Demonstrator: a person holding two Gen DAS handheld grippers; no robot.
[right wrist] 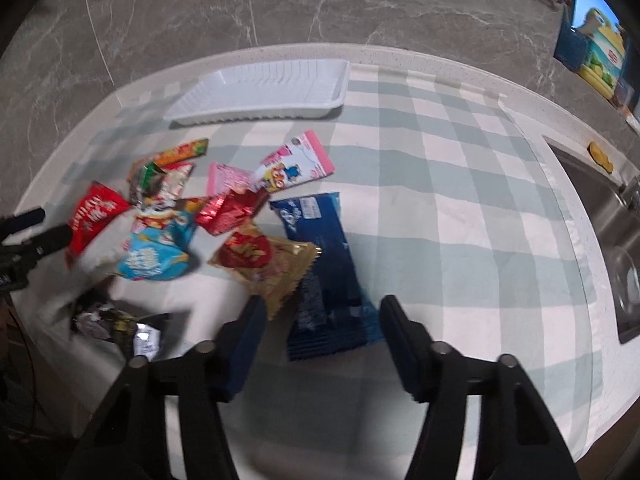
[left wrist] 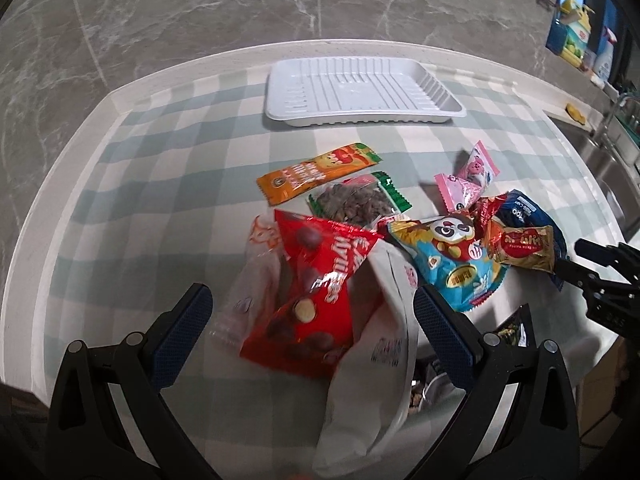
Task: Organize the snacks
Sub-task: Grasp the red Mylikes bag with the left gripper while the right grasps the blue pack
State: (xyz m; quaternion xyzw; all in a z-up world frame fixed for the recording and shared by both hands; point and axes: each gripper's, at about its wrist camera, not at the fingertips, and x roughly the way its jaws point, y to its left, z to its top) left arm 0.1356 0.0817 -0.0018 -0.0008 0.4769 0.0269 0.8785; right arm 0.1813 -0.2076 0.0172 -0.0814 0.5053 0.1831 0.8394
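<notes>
A white ribbed tray (left wrist: 360, 118) (right wrist: 256, 114) stands at the back of the checked cloth. In front of it lie several snack packets in a heap. My left gripper (left wrist: 312, 294) is open and hangs over a red chocolate-ball bag (left wrist: 320, 276) and a white bag (left wrist: 376, 360), with both between its spread fingers. My right gripper (right wrist: 323, 303) is open around the near end of a dark blue packet (right wrist: 320, 264); a gap shows at its left finger. A red-and-gold packet (right wrist: 264, 264) lies just left of it. The right gripper (left wrist: 580, 264) also shows at the edge of the left wrist view.
An orange packet (left wrist: 316, 172), a green-edged nut packet (left wrist: 356, 200), a panda bag (left wrist: 452, 256) and pink packets (right wrist: 280, 168) lie mid-cloth. A dark packet (right wrist: 120, 324) sits at the counter's front edge. A steel sink (right wrist: 616, 248) lies to the right, with bottles (right wrist: 600, 60) behind it.
</notes>
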